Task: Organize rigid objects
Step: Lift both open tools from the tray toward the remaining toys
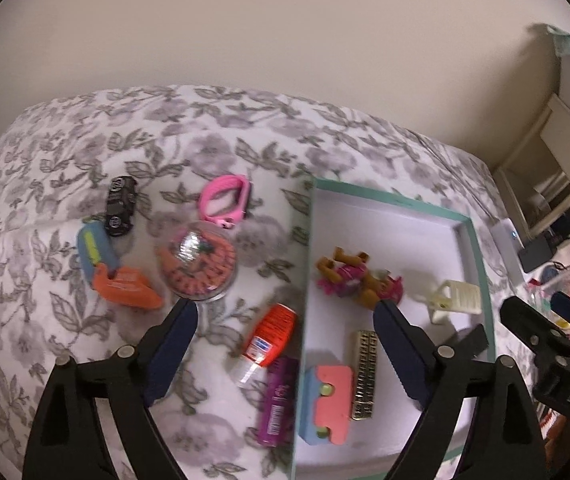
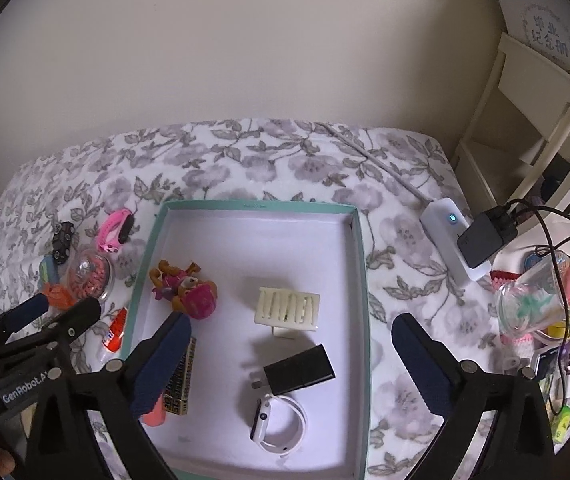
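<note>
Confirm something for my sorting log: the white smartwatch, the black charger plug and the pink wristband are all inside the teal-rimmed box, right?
Not quite. The pink wristband lies outside the teal-rimmed box, on the floral cover to its left, as the right wrist view shows. The white smartwatch and the black charger plug are indeed inside the box.

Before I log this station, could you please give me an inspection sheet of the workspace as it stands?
Surface: floral bedspread, patterned and soft.
Job's things: teal-rimmed box holds a toy figure, cream clip, black charger, white watch; outside it lie a pink band, toy car, orange bottle, purple tube.
Clutter: cups and trinkets at right.
Grippers: left gripper and right gripper open, empty.
Cables: power strip, black lead.
Surroundings: plain wall, cream shelf.
</note>
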### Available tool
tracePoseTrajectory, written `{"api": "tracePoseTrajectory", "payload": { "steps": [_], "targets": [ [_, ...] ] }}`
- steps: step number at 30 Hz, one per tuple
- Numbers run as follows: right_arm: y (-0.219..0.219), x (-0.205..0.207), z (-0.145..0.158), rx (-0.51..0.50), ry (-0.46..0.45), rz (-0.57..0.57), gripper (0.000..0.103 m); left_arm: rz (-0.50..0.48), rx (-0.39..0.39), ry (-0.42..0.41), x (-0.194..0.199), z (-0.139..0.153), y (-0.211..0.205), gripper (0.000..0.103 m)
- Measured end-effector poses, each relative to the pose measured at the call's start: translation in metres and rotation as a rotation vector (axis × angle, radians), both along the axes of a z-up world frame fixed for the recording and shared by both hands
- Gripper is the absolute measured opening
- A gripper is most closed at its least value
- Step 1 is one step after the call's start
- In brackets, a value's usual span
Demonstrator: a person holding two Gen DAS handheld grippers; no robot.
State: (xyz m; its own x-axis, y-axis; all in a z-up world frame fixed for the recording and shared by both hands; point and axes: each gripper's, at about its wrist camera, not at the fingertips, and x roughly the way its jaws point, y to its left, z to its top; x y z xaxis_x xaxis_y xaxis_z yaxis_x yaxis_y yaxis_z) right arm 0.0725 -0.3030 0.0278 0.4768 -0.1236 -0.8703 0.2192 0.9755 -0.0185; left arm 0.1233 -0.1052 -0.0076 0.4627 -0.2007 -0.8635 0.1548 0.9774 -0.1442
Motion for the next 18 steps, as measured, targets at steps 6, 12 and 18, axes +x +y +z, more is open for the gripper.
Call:
{"api": "tracePoseTrajectory", "payload": {
  "steps": [6, 12, 18],
  "targets": [
    [0.008, 0.004, -0.001, 0.000, -0.012, 0.010, 0.103, 0.071, 0.014, -0.045, 0.006, 0.007, 0.024, 0.099],
    [0.030, 0.012, -0.004, 0.008, -0.023, 0.061, 0.103, 0.156, -0.005, -0.056, 0.015, 0.013, 0.062, 0.099],
    [0.070, 0.022, -0.009, 0.016, -0.037, 0.157, 0.103, 0.244, 0.002, -0.015, 0.025, 0.013, 0.107, 0.099]
  ]
}}
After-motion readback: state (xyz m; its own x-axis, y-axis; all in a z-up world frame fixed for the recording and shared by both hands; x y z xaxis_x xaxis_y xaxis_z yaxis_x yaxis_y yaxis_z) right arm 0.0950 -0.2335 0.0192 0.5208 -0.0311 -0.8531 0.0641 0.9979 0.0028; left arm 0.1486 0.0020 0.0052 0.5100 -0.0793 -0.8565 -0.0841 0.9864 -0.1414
